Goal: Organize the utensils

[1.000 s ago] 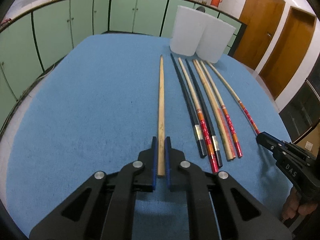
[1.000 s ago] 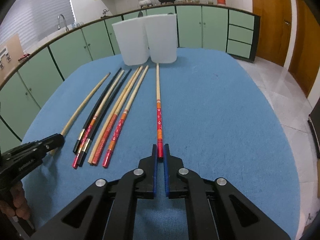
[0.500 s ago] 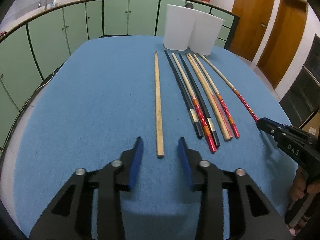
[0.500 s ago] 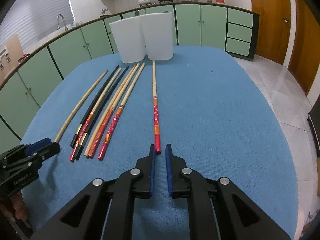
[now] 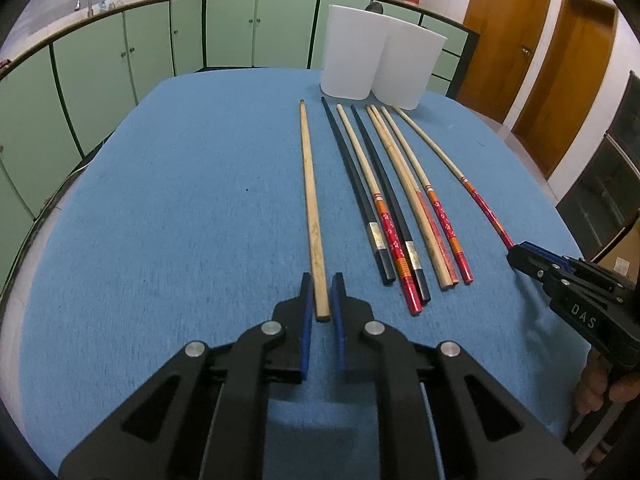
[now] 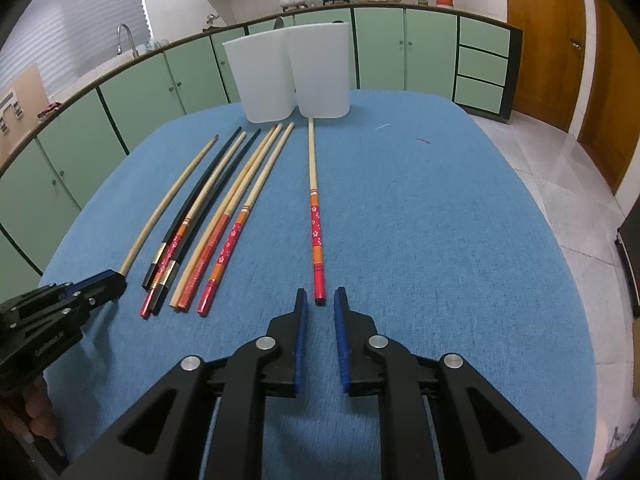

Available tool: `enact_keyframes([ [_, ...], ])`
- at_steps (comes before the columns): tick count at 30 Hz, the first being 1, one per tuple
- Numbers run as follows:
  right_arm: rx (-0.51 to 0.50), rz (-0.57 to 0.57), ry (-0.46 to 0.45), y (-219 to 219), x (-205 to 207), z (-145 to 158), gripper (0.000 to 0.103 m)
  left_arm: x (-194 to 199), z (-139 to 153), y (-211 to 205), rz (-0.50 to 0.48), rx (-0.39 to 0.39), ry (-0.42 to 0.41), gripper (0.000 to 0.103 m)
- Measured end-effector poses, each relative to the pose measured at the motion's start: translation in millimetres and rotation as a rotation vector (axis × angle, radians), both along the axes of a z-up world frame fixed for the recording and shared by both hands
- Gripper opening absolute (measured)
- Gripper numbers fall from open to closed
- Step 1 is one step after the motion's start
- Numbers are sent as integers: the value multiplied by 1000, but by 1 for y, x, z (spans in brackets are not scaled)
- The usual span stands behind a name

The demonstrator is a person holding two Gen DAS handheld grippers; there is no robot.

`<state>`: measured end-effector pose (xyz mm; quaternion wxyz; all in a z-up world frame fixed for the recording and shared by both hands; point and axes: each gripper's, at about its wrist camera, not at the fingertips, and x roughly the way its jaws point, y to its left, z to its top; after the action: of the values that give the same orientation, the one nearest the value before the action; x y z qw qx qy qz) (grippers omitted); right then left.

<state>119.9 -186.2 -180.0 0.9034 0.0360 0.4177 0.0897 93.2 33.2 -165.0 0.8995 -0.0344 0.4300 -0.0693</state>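
Several long chopsticks lie side by side on the blue table [image 5: 180,200]. A plain wooden chopstick [image 5: 310,200] lies apart on the left; its near end sits between the fingers of my left gripper [image 5: 321,286], whose jaws are narrowly open around it. A red-handled chopstick [image 6: 314,216] lies apart on the right; its near end is just in front of my right gripper [image 6: 320,300], which is open and empty. The bundle of black, wooden and red chopsticks [image 5: 400,216] lies between them. Two white containers [image 5: 380,64] stand at the far end.
Green cabinets [image 5: 120,72] ring the table on the far and left sides. Wooden doors [image 5: 508,36] stand at the right. The table's right edge drops to a tiled floor [image 6: 560,160].
My left gripper opened wide and drew back, then came forward again and narrowed around the wooden chopstick's end. My right gripper let go of the red chopstick, opened and drew back slightly.
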Motion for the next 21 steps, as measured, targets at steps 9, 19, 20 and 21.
enact_keyframes([
  [9, -31, 0, -2, 6, 1, -2, 14, -2, 0, -10, 16, 66, -7, 10],
  [19, -7, 2, 0, 3, 1, -2, 13, -2, -1, -7, 22, 42, -8, 8],
  [20, 11, 3, 3, 1, 2, -2, 13, -2, -1, -6, 22, 41, -8, 8],
  [21, 25, 2, 5, -2, 2, -2, 14, -2, -1, -5, 22, 39, -7, 8],
])
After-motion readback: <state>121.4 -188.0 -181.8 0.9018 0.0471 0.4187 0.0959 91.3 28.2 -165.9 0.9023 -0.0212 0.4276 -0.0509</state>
